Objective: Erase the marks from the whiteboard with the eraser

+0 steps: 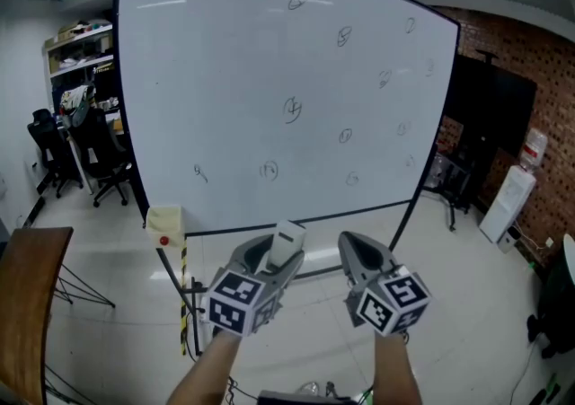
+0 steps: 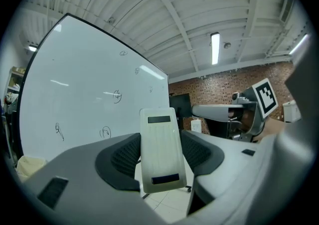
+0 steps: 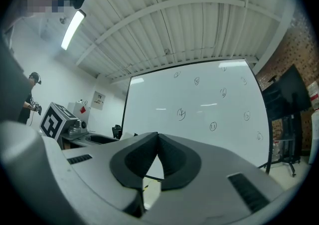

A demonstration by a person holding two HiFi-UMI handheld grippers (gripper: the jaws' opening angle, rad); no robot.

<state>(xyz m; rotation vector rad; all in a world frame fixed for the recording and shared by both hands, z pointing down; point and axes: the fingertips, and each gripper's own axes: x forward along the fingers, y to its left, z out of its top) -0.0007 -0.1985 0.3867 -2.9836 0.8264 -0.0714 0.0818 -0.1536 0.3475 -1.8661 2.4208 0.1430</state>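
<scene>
Desk: Step in hand?

Operator: Approach, by my reading. My grey left gripper [image 1: 274,255] is pinching the slim white plastic eraser [image 1: 287,240], the one with dark bands at either end. It stands upright between the ribbed pads, top end proud of the jaws. It sits well apart from the large black-framed whiteboard [image 1: 269,80] and touches nothing. Small dark circled scribbles [image 1: 293,110] are scattered over the board's middle and right, with a couple low on the left. None looks wiped, so I judge erasing not begun.

Desk: Right side?

Operator: Grey right gripper [image 1: 358,250] has its jaws pressed together with nothing between them. I hold it just beside the left one, pointing at the board.

Desk: Next move?

Operator: As I see it, carry the eraser forward and up, then turn a broad face square to the board. I can't tell which face is the wiping one. Then press lightly and sweep, taking the low marks first since they lie nearest. The board is on a stand and may rock under a hard push.

Desk: Containers?

Operator: None in play. The only storage I see is white shelving [image 1: 81,48] at far left, past the board's edge. It is crammed with items too small to name.
</scene>
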